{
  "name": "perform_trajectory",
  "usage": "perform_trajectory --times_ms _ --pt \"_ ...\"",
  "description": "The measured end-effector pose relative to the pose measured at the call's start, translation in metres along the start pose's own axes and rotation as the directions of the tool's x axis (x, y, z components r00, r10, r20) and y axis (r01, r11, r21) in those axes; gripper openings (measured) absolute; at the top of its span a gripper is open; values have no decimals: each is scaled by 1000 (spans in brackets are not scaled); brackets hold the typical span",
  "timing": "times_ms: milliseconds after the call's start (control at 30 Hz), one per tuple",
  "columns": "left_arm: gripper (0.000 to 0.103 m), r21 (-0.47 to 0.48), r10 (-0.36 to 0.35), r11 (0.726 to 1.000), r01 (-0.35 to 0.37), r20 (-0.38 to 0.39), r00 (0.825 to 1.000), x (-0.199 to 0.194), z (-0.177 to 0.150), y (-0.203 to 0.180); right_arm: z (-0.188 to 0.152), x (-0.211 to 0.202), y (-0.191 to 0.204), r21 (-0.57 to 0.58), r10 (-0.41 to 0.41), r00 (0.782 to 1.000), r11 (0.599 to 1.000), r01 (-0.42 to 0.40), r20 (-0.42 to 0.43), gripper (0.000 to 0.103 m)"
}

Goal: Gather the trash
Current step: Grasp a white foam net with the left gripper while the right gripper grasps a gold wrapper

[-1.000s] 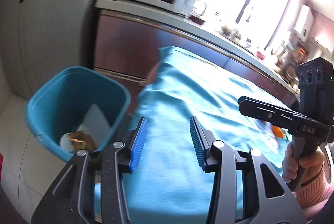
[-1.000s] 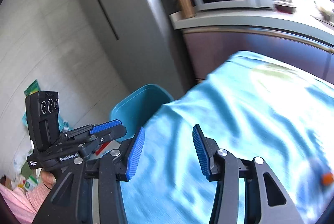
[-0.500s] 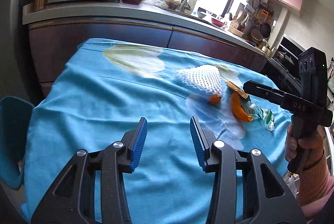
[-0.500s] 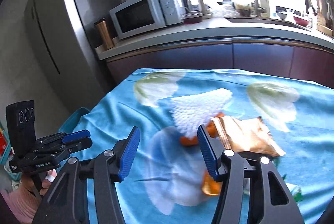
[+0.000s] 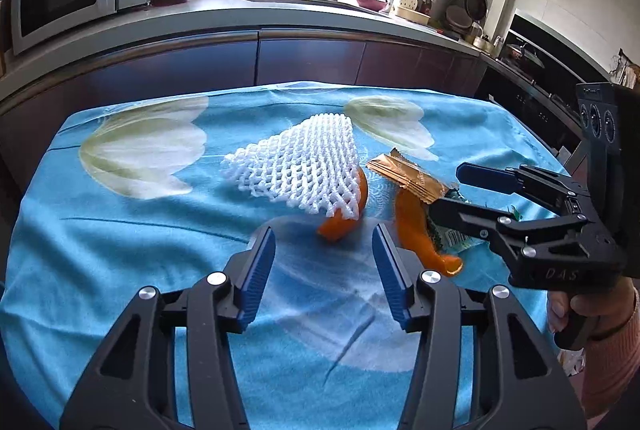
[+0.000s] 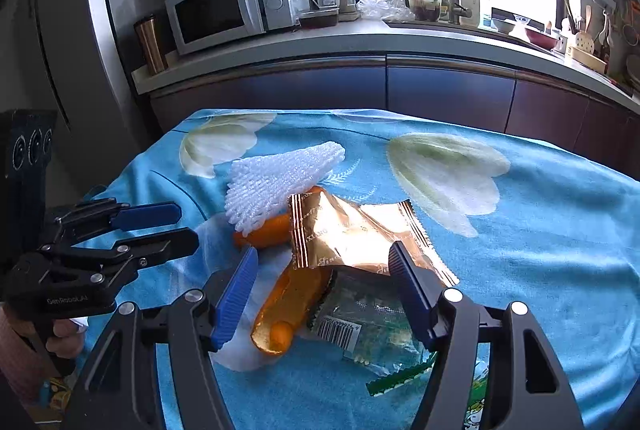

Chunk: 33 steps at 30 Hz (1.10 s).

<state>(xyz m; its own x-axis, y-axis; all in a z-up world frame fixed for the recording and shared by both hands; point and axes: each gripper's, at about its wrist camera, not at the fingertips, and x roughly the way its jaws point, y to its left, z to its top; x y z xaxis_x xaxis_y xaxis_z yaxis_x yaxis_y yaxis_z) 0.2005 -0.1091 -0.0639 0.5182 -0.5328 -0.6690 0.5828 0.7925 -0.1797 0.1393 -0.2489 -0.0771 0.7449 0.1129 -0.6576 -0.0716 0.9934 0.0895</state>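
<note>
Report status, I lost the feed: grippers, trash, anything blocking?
Left gripper and right gripper opening, empty. Orange peel, gold wrapper, foam net on tablecloth. Nothing blocking.

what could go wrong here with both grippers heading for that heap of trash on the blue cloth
1. The gold wrapper overlaps the orange peel and the clear wrapper, so the right gripper, its jaws opening with nothing gripped, may catch only part of the pile.
2. The foam net lies over another peel piece; the left gripper, also opening, might drag the net along.
3. Both grippers are close together and could collide.
</note>
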Motion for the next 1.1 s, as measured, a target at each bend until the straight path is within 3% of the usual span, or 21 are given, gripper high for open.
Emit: perform_trajectory --times_ms 400,533,767,867,1100 --pt "50 76 54 996 -50 -45 998 39 16 -11 0 13 -6 -29 -17 999 999 16 -35 64" --pt "40 108 53 993 -45 -70 996 46 17 -18 0 15 -11 -14 6 999 1000 -7 -41 50" --pt "12 107 20 994 -12 -73 997 48 17 -19 1 12 -14 -5 39 999 999 -40 -33 29" --pt "10 92 13 996 -7 -61 998 44 18 -16 2 10 -15 -2 42 999 999 -42 -21 19" --pt "9 48 -3 999 5 -34 999 31 14 -7 5 1 -23 25 40 999 999 -41 15 10"
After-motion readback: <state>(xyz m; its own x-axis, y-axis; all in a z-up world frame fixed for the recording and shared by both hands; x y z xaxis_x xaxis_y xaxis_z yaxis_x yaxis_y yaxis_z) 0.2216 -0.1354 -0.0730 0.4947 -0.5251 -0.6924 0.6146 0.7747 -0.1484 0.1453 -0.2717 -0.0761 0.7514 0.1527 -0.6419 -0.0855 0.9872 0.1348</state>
